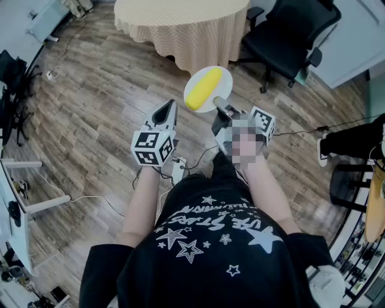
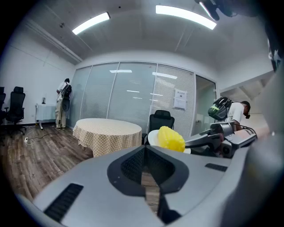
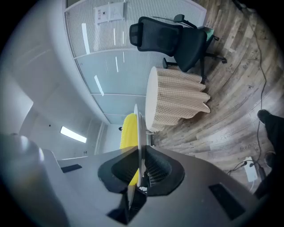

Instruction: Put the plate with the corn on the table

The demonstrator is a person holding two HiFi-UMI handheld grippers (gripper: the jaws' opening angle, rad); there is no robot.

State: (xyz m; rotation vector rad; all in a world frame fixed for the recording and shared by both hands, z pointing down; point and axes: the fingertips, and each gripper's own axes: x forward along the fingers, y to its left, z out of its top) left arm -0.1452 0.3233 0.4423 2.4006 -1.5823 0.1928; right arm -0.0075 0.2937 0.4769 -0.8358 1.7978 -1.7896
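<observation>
1. The right gripper (image 1: 221, 110) is clenched on the rim of a round, smooth white plate (image 1: 224, 80). In the right gripper view the plate (image 3: 139, 133) shows edge-on as a thin pale blade, pinched between the dark ribbed pads.
2. A yellow cob of corn (image 1: 203, 88) with a bumpy, kernelled surface lies across the plate. In the right gripper view the corn (image 3: 128, 131) sits on the plate's left face.
3. The plate is up in the air over the grey-brown wood-plank floor (image 1: 90, 102). It is near the round tabletop (image 1: 180, 15), which is draped in a beige checked cloth, but not touching it.
4. The left gripper (image 1: 167, 111) is beside the right one, and its grey plastic jaws are drawn together. In the left gripper view only a thin slit showing floor planks is left between them, and the left gripper (image 2: 150, 179) grasps nothing.
5. From the left gripper view the corn (image 2: 171, 138) and plate rim rise just above the jaws, with the cloth-covered tabletop (image 2: 106, 133) beyond.
6. A black mesh-backed office chair (image 1: 289, 30) stands just beside the tabletop.
</observation>
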